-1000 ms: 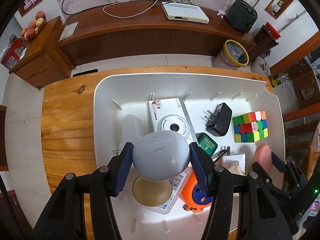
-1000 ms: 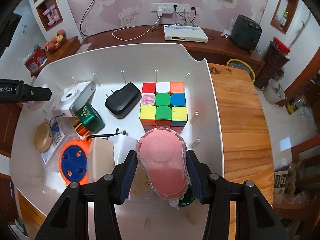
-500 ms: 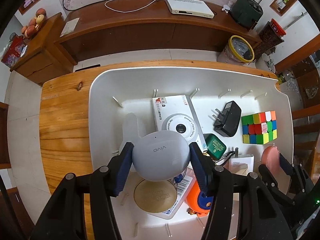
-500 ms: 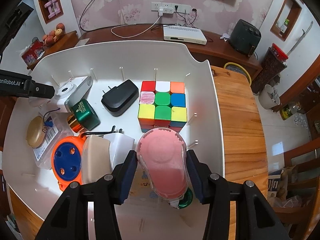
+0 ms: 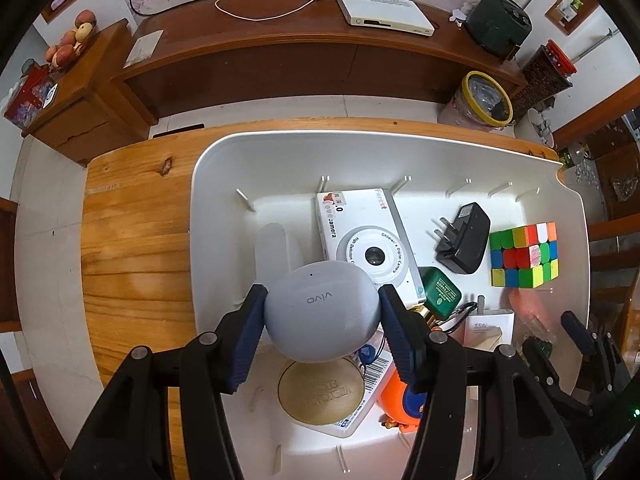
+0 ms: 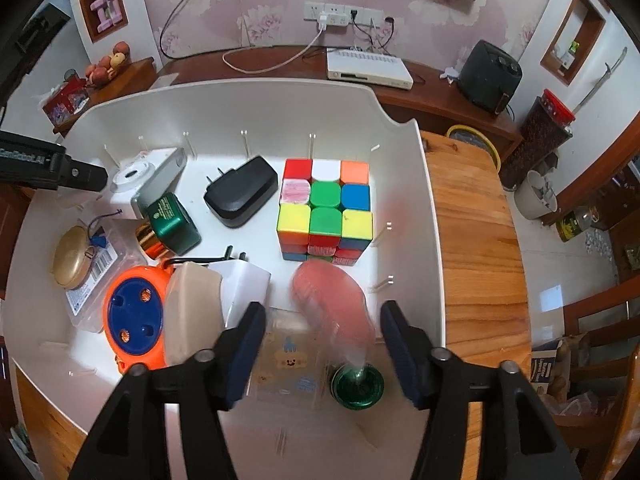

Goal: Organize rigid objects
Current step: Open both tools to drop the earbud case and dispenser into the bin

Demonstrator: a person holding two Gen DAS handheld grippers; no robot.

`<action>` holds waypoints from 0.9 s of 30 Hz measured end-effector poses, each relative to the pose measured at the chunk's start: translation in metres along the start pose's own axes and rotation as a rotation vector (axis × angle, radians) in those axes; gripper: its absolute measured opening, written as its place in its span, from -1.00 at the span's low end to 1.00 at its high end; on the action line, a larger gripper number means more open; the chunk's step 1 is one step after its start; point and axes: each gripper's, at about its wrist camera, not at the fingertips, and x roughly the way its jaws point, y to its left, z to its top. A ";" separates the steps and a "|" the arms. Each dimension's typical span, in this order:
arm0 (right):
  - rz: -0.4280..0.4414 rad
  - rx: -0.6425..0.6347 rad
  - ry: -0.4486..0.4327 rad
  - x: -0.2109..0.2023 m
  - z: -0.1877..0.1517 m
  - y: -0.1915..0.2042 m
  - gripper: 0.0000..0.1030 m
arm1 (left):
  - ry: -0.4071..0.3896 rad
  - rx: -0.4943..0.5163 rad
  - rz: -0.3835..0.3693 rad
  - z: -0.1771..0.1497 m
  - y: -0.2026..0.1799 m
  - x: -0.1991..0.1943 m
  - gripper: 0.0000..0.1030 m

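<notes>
While the left gripper clamps the earbud case, the right gripper, jaws just opening, releases the pink container into the bin; withdrawal follows.

Left wrist view: looked straight down, close over the white tray's left half. Right wrist view: looked steeply down and forward, close over the tray's right half. Shared: the cube, black charger, far sideboard.
</notes>
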 end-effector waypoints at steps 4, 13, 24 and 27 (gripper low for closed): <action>0.005 -0.003 -0.023 -0.008 -0.002 0.000 0.21 | 0.005 -0.009 -0.004 0.000 0.001 0.001 0.17; 0.032 0.002 -0.099 -0.038 -0.018 -0.004 0.21 | 0.012 -0.026 -0.006 0.000 0.005 0.002 0.17; 0.073 0.051 -0.145 -0.061 -0.041 -0.011 0.21 | 0.001 -0.058 -0.003 -0.002 0.007 -0.001 0.17; 0.076 0.061 -0.150 -0.064 -0.044 -0.012 0.21 | -0.005 -0.081 -0.016 -0.004 0.009 -0.002 0.17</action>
